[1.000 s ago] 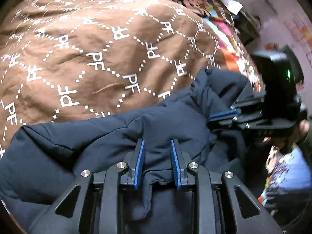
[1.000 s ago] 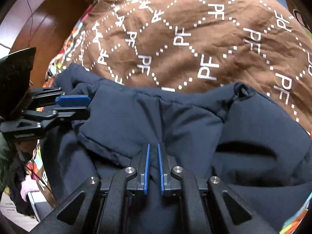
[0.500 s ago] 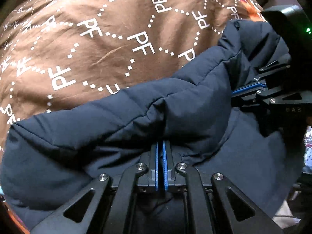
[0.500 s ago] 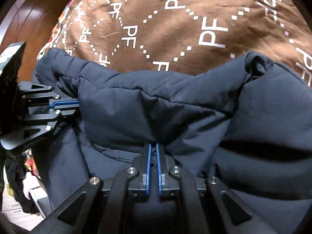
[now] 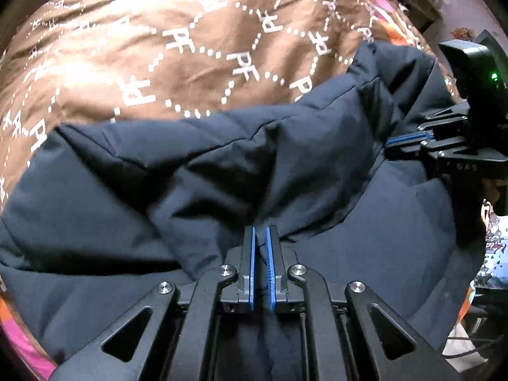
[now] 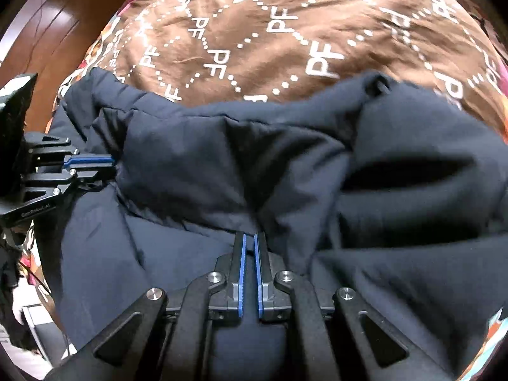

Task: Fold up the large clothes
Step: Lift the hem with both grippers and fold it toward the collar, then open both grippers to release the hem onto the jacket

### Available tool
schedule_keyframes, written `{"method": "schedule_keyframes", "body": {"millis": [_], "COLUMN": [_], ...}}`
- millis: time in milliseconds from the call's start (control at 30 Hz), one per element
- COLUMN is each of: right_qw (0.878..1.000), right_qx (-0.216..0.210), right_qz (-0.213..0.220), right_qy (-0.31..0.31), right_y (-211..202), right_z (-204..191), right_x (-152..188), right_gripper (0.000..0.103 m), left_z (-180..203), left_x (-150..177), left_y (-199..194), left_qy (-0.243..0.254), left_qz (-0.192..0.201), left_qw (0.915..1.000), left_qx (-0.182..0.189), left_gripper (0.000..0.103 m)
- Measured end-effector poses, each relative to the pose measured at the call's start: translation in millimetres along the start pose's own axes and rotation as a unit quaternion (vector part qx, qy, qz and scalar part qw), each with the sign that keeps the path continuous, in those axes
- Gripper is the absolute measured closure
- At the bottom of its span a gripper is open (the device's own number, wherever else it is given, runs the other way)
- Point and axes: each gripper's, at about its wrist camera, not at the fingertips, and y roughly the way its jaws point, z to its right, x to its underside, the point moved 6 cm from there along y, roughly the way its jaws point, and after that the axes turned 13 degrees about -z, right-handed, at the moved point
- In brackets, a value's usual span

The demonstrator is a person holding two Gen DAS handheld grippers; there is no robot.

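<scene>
Now dark navy puffer jacket (image 5: pixel 285 165), quilted, bunched

The left gripper (image 5: pixel 261 233) points steeply down at the navy padded jacket (image 5: pixel 285 165), its jaws nearly together with a pinch of the jacket's fabric caught between the blue pads; they have just been closing on it. The right gripper (image 6: pixel 249 238) also points steeply down, jaws clamped tight on another fold of the jacket. From the left wrist view the right gripper (image 5: pixel 409 141) bites the jacket's far right edge; from the right wrist view the left gripper (image 6: pixel 90 162) grips its left edge. Both sit level with each other along the jacket's near fold.
</scene>
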Motion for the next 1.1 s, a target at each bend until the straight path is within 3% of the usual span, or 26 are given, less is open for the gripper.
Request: {"method": "schedule_keyframes", "body": {"millis": [233, 467, 533, 600, 667, 800, 833, 933, 967, 1100], "right_qw": [0.998, 0.994, 0.989, 0.983, 0.976, 0.962, 0.959, 0.948, 0.943, 0.930], "right_qx": [0.053, 0.033, 0.045, 0.063, 0.079, 0.092, 0.091, 0.093, 0.095, 0.103], "right_qz": [0.018, 0.101, 0.138, 0.173, 0.204, 0.258, 0.270, 0.304, 0.319, 0.351], "right_qy": [-0.007, 0.001, 0.005, 0.004, -0.001, 0.000, 0.006, 0.024, 0.027, 0.035], "right_y": [25, 14, 1, -13, -28, -49, -54, -66, -71, -88], "right_z": [-9, -10, -11, -16, -24, -39, -42, -45, -46, -48], "right_x": [-16, 0, 9, 21, 35, 54, 59, 71, 75, 97], "right_gripper": [0.100, 0.098, 0.097, 0.089, 0.072, 0.070, 0.066, 0.037, 0.032, 0.019], "left_z": [-5, -9, -6, 0, 6, 15, 19, 29, 33, 42], "left_x": [-10, 18, 30, 40, 50, 67, 69, 77, 67, 72], "left_y": [33, 21, 12, 2, -7, -27, -36, -50, -50, -65], "left_qy": [-0.038, -0.082, -0.093, -0.103, -0.113, -0.136, -0.142, -0.162, -0.165, -0.182], "left_qz": [0.002, 0.081, 0.104, 0.125, 0.146, 0.183, 0.192, 0.232, 0.239, 0.271], "left_qw": [0.9987, 0.9933, 0.9902, 0.9866, 0.9823, 0.9734, 0.9707, 0.9583, 0.9560, 0.9442], "left_qx": [-0.034, -0.015, -0.011, -0.022, -0.030, -0.027, -0.030, -0.041, -0.040, -0.044], "left_gripper": [0.097, 0.098, 0.097, 0.097, 0.097, 0.092, 0.085, 0.059, 0.051, 0.047]}}
